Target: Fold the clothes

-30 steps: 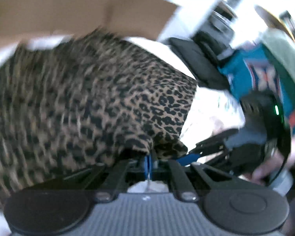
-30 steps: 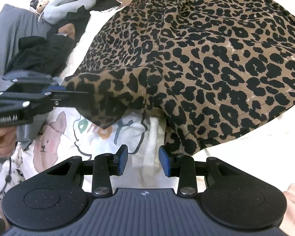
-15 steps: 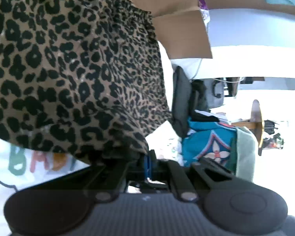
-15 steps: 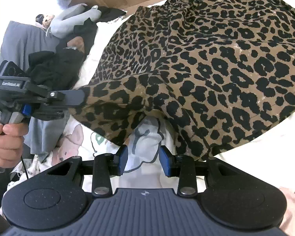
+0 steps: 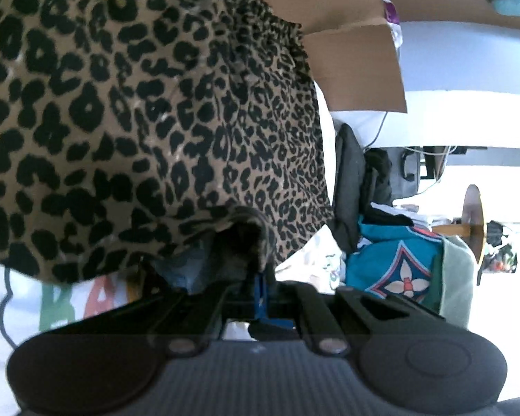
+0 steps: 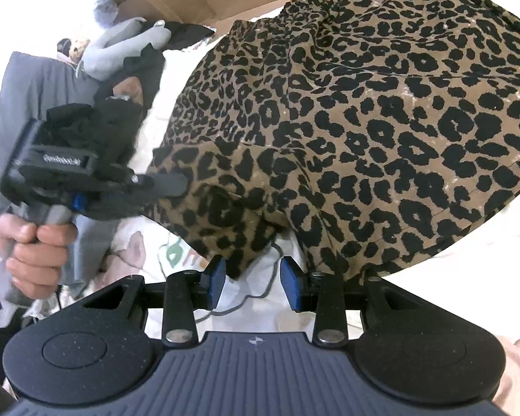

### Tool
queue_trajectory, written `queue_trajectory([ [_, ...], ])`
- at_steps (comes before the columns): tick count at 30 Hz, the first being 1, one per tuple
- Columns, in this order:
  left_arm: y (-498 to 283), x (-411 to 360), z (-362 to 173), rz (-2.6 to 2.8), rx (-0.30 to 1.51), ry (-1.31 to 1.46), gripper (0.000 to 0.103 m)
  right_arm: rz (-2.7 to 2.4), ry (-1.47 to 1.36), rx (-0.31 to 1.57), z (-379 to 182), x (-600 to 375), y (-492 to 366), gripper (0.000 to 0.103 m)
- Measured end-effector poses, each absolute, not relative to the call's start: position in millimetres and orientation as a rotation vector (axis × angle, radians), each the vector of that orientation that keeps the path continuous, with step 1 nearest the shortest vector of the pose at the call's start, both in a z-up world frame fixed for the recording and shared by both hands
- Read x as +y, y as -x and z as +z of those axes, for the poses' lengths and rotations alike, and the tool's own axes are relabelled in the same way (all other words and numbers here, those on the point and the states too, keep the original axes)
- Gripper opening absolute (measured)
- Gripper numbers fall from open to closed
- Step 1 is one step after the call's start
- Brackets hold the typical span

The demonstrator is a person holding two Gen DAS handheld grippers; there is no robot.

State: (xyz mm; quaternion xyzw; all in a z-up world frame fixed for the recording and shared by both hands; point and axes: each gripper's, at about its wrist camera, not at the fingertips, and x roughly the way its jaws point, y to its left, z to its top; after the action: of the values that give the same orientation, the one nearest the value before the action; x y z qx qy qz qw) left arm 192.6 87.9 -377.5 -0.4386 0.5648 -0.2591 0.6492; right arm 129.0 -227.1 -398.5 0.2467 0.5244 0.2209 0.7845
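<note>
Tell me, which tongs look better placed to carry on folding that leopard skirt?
Probably the left. The left tongs are shut on the skirt's corner, holding it lifted and partly doubled over. The right tongs are open at the hem, gripping nothing, so they would have to grab first.

Leopard-print garment (image 6: 381,111): thin woven cloth, matt, gathered at waistband. Sheet (image 6: 253,294) beneath: smooth white printed cloth. Right gripper (image 6: 253,277): matt black plastic body, finely speckled, ribbed centre panel, bare metal pivot pins, blue rubbery pads. Left gripper (image 5: 261,282): same matt black plastic. Box flaps (image 5: 360,69): plain brown cardboard, dull. Round tabletop (image 5: 473,222): wood, slight sheen.
</note>
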Motion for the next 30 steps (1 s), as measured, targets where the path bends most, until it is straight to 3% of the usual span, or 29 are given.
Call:
queue_trajectory([
  [9,-163,93,-398,-0.553,1.267,1.255,0.002,0.546,-0.7,1.095,-390,-226,-128,0.042],
  [21,-140,87,-410,-0.518,1.315,1.237,0.003,0.44,-1.075,1.168,-434,-245,-123,0.041],
  [30,-143,63,-413,-0.554,1.344,1.204,0.001,0.443,-1.153,1.173,-446,-241,-123,0.039],
])
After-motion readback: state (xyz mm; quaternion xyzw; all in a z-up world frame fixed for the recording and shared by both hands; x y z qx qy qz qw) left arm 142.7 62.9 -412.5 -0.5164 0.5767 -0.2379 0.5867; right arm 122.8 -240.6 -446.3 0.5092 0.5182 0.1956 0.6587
